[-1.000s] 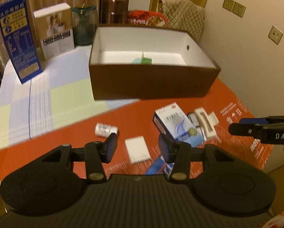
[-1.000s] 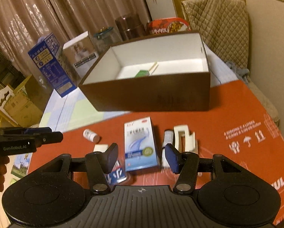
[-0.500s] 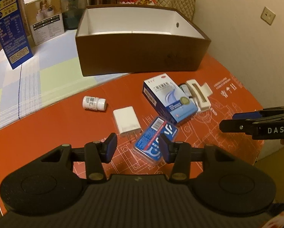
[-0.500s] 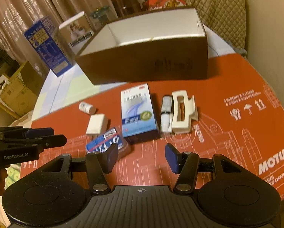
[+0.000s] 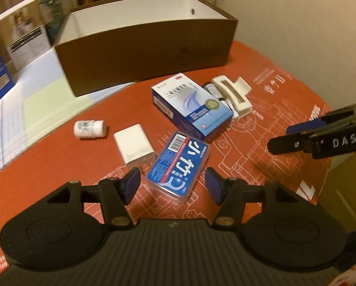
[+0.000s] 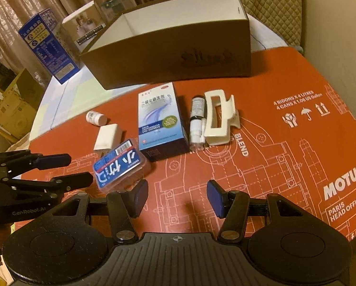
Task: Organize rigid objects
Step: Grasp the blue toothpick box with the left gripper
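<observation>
Plastic floss case [image 5: 179,166] judged light, stiff, slippery; long edges should be gripped. Left gripper [image 5: 172,184] jaws wide, empty.

Brown box [image 5: 149,54]: matt card outside, smooth white lining. Red sheet [image 6: 285,157] under the items: matt printed cardboard. Blue floss case [image 5: 179,164]: clear glossy plastic. Medicine carton [image 5: 192,104], at its 1 o'clock: glossy printed card. White charger [image 5: 135,146], hair clip [image 6: 219,119], pill bottle [image 5: 88,128]: smooth plastic. Left gripper [image 5: 170,186] pads [image 5: 131,184]: matt blue; body ribbed black plastic.
</observation>
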`<action>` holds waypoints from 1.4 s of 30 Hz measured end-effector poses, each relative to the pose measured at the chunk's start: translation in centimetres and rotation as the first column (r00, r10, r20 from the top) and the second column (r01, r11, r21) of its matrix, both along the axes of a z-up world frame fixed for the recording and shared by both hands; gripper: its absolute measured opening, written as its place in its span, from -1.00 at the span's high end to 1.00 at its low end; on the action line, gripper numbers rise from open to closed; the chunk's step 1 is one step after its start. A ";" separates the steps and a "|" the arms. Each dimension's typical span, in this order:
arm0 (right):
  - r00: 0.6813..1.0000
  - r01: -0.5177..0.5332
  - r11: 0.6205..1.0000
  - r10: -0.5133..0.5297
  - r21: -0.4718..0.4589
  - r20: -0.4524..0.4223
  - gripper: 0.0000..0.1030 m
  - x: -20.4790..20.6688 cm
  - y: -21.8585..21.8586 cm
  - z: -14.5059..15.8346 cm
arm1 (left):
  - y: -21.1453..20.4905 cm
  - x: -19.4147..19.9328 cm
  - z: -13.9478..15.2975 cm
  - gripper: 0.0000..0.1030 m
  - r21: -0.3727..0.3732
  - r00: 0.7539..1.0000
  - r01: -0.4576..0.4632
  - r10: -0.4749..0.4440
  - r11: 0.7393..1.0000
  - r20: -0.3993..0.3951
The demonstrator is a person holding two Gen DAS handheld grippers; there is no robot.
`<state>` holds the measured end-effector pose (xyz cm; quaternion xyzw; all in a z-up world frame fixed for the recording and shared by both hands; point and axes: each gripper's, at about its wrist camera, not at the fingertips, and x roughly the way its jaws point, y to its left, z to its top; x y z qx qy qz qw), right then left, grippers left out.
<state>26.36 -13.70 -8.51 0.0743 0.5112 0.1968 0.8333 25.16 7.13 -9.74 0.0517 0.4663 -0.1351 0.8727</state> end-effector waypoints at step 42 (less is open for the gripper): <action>0.995 0.087 0.996 -0.086 0.009 -0.051 0.00 1.4 -4.3 -1.7 | -3.9 3.0 -3.7 -0.03 0.055 0.998 -0.021 0.024 0.998 -0.063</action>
